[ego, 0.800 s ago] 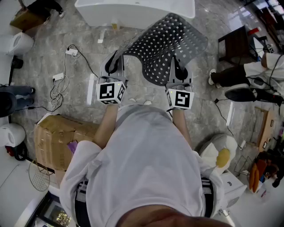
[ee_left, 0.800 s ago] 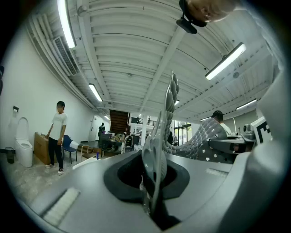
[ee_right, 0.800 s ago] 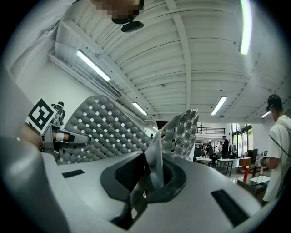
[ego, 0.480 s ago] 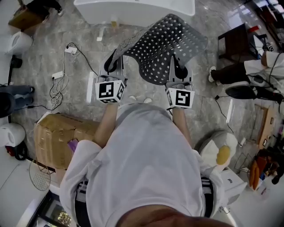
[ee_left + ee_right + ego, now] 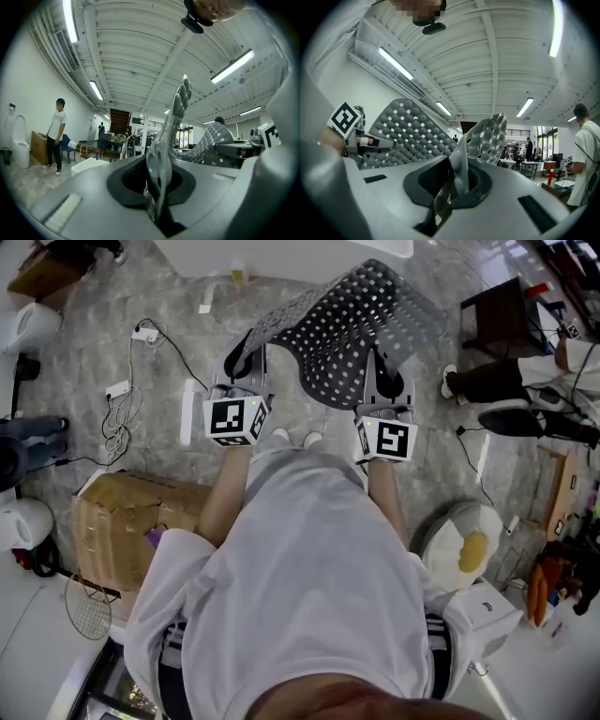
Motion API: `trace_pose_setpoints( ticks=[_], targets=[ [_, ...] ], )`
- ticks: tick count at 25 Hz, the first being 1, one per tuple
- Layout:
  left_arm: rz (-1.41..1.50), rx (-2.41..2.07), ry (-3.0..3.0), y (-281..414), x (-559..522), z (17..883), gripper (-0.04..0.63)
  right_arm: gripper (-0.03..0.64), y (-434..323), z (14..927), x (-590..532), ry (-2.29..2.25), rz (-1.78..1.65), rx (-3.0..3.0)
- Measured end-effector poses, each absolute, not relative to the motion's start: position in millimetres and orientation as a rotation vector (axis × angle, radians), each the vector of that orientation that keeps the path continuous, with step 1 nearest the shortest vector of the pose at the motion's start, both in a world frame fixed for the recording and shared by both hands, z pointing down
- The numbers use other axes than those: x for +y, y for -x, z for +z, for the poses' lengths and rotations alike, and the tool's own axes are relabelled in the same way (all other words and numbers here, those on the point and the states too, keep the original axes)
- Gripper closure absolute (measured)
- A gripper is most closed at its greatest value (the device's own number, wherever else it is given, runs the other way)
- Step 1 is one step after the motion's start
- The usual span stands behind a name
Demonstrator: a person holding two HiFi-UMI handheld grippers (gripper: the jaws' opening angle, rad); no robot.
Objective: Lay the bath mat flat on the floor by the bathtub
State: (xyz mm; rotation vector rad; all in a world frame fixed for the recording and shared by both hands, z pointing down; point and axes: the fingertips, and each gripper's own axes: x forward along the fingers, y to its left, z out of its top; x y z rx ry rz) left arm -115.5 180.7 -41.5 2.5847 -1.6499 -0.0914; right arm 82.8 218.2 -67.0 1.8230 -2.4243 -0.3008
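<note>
A grey perforated rubber bath mat (image 5: 352,329) hangs in the air in front of the person, sagging between both grippers. My left gripper (image 5: 246,357) is shut on the mat's left near edge; in the left gripper view the mat (image 5: 164,154) stands edge-on between the closed jaws. My right gripper (image 5: 385,381) is shut on the right near edge, and the right gripper view shows the mat (image 5: 480,140) pinched and folding upward. The white bathtub (image 5: 281,254) lies at the top of the head view, beyond the mat.
A cardboard box (image 5: 131,531) stands at the left. Cables and a power strip (image 5: 131,381) lie on the grey stone floor. A dark stool (image 5: 497,329) and a seated person's legs (image 5: 506,395) are at right. A white toilet (image 5: 37,324) is far left.
Both grippers and the mat have shifted slightly toward the tub and to the right; the tub has slid up out of the head view. The grip on the mat is unchanged.
</note>
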Motion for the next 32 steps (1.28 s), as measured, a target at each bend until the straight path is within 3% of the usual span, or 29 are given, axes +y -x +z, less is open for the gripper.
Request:
trace_pose_setpoints(
  ticks=[18, 32],
  targets=[
    [-0.139, -1.654, -2.534, 146, 166, -34, 0.58, 0.592, -60, -67, 206, -1.798, -0.336, -2.397],
    [-0.11, -1.736, -2.499, 161, 74, -27, 0.58, 0.594, -62, -45, 99, -1.736, -0.371, -2.461]
  ],
)
